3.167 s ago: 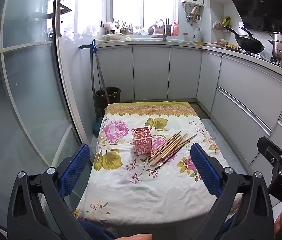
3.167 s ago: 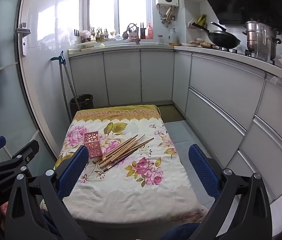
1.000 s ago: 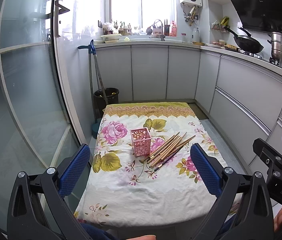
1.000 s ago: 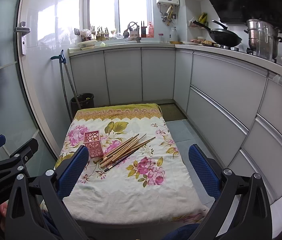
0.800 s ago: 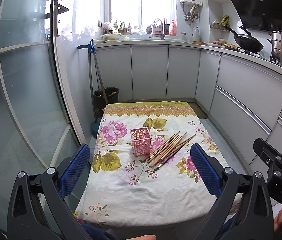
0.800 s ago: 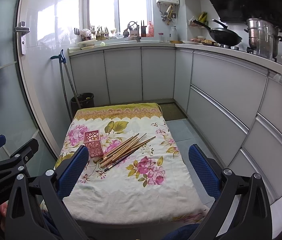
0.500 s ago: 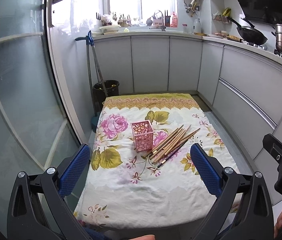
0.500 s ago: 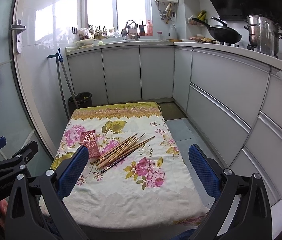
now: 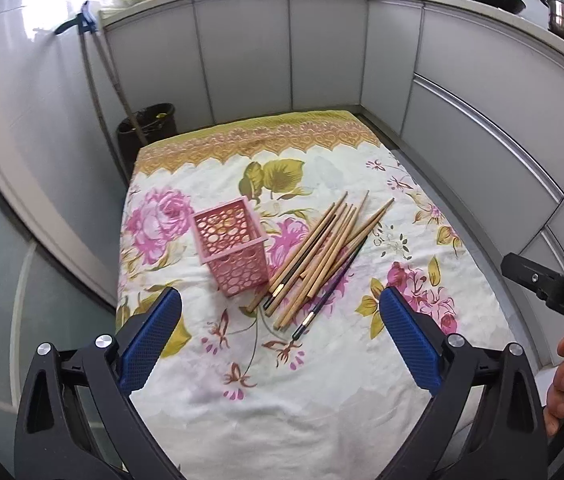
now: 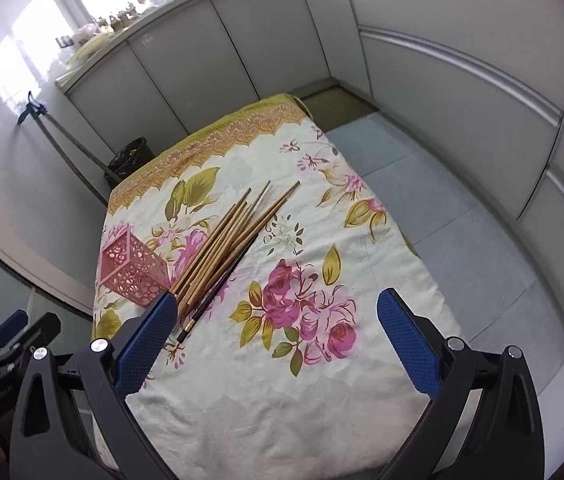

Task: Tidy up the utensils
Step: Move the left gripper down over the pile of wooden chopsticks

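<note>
Now both spread hand-held grippers (image 9: 279, 320) (image 10: 275, 326) have dipped closer over the chopsticks (image 9: 322, 252) and pink holder (image 9: 233, 248).

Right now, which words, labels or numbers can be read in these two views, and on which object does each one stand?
"DAS": white letters on the black body of the right tongs, at the right edge of the left wrist view.
Small grey print on the black body of the left tongs, in the right wrist view: too blurred to read.
No other text is visible.
</note>
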{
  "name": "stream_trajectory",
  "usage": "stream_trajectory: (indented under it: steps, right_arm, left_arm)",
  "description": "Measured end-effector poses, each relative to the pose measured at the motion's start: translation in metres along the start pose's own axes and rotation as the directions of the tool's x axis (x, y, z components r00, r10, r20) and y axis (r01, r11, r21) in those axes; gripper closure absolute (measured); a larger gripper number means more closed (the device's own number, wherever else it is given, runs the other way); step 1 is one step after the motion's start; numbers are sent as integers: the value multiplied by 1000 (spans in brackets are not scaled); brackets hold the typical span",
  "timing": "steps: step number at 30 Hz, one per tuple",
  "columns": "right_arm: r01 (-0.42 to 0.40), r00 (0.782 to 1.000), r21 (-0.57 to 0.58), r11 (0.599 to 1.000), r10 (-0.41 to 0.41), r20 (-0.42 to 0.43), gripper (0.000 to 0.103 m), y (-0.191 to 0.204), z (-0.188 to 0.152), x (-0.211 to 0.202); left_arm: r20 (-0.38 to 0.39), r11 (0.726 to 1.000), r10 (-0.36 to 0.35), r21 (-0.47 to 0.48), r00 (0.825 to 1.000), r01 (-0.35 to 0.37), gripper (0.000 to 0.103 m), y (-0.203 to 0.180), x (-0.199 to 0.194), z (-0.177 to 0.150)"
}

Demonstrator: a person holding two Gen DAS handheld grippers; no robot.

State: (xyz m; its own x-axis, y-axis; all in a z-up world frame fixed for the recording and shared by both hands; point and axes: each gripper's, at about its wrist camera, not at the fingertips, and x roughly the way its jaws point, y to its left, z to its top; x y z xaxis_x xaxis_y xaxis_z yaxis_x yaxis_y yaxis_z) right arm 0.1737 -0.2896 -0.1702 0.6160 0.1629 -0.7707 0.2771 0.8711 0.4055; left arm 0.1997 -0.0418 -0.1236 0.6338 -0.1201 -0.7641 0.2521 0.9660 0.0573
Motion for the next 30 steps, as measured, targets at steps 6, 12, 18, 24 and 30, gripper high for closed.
stream_trajectory:
  steps: [6, 12, 18, 24, 30]
  right_arm:
    - [-32, 995, 114, 993, 43, -95, 6, -18, 32, 51]
    - [-37, 987, 124, 992, 56, -152, 6, -36, 27, 80]
    - [-34, 988, 104, 994, 49, -145, 6, -43, 30, 84]
    - [-48, 988, 91, 995, 60, -140, 7, -42, 32, 85]
    - [-53, 991, 74, 996, 62, -122, 7, -40, 33, 81]
  left_arm:
    - [-122, 997, -49, 59, 991, 56, 17, -26, 79, 48]
    - [-252, 987, 16, 159, 967, 25, 36, -56, 170, 63]
    - [-343, 982, 58, 188, 938, 8, 51, -58, 236, 67]
    - [-369, 971, 113, 239, 922, -23, 68, -59, 266, 72]
    - [-402, 960, 153, 277, 903, -40, 86, -58, 290, 72]
